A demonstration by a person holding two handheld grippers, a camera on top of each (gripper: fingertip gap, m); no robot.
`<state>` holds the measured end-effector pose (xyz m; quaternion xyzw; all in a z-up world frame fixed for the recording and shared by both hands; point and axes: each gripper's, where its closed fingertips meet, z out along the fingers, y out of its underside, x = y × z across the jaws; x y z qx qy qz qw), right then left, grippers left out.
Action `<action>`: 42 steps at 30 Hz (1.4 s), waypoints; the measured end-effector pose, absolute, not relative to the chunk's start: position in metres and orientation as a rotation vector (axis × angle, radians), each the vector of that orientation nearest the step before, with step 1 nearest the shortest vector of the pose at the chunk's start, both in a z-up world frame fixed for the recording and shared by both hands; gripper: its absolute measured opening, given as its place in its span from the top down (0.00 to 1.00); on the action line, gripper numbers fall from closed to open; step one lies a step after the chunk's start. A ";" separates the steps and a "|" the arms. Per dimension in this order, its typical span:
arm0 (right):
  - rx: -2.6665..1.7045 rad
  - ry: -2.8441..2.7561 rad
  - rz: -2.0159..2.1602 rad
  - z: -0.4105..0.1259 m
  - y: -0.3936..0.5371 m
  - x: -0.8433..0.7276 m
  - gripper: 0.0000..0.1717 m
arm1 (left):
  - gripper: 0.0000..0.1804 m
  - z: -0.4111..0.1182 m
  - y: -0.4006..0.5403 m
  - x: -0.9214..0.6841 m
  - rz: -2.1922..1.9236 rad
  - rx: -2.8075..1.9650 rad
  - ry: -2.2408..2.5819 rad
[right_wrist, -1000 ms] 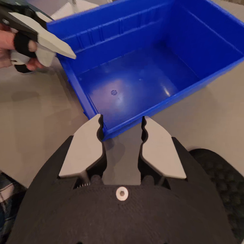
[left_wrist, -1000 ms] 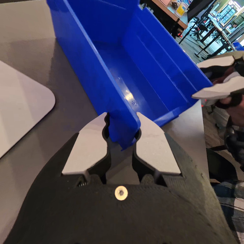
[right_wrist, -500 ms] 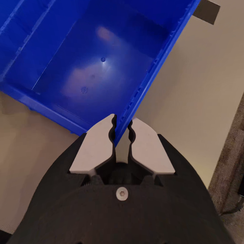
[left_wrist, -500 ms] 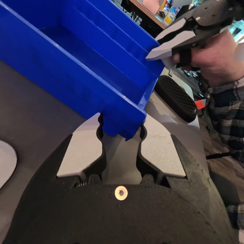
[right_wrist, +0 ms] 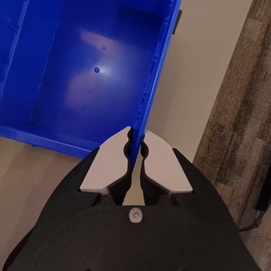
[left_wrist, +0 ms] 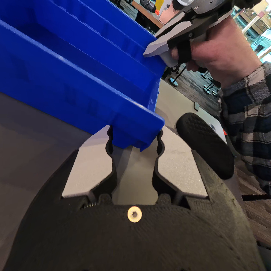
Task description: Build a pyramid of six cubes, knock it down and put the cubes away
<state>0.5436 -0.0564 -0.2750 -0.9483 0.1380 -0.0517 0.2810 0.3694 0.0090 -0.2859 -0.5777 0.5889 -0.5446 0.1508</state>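
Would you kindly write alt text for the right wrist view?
The right gripper has its fingers closed on the side wall of an empty blue bin, seen from above. The bin rests on a beige table, with carpeted floor beyond.

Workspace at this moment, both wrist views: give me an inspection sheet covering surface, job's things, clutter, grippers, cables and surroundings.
Surface: grey-beige table, bare where visible.
Job's things: blue bin, inside empty in the right wrist view; no cubes seen.
Clutter: black textured oval pad on the table near the bin's corner.
Grippers: right gripper closed on the bin's thin side wall, a pad on each face. Left gripper open wide around the bin's thick corner lip; whether its pads press cannot be told.
Cables: nothing seen.
Surroundings: brown carpet beside the table; person's hand and plaid sleeve; furniture and stands behind.
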 end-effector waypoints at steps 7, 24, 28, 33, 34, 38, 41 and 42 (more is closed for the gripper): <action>-2.513 0.424 -0.151 -0.275 -0.054 0.581 0.96 | 0.68 -0.286 0.013 0.409 -1.570 -1.628 1.703; -2.237 -0.111 -0.323 -0.201 -0.025 0.347 0.40 | 0.32 -0.300 0.053 0.239 -1.130 -1.436 1.825; -2.212 -0.335 -0.260 -0.230 0.020 0.260 0.36 | 0.31 -0.307 0.108 0.175 -0.875 -1.482 1.736; -2.195 -0.630 -0.177 -0.265 0.071 0.176 1.00 | 0.66 -0.306 0.169 0.101 -0.715 -1.493 1.653; -2.186 -0.649 -0.130 -0.269 0.082 0.162 1.00 | 0.88 -0.305 0.178 0.088 -0.685 -1.482 1.651; -2.162 -0.716 -0.020 -0.281 0.124 0.116 0.98 | 1.00 -0.298 0.206 0.053 -0.613 -1.479 1.591; -2.086 -0.755 -0.026 -0.282 0.156 0.090 0.95 | 0.99 -0.284 0.224 0.035 -0.553 -1.441 1.490; -2.052 -0.751 -0.033 -0.281 0.168 0.083 0.93 | 0.90 -0.281 0.233 0.031 -0.536 -1.445 1.450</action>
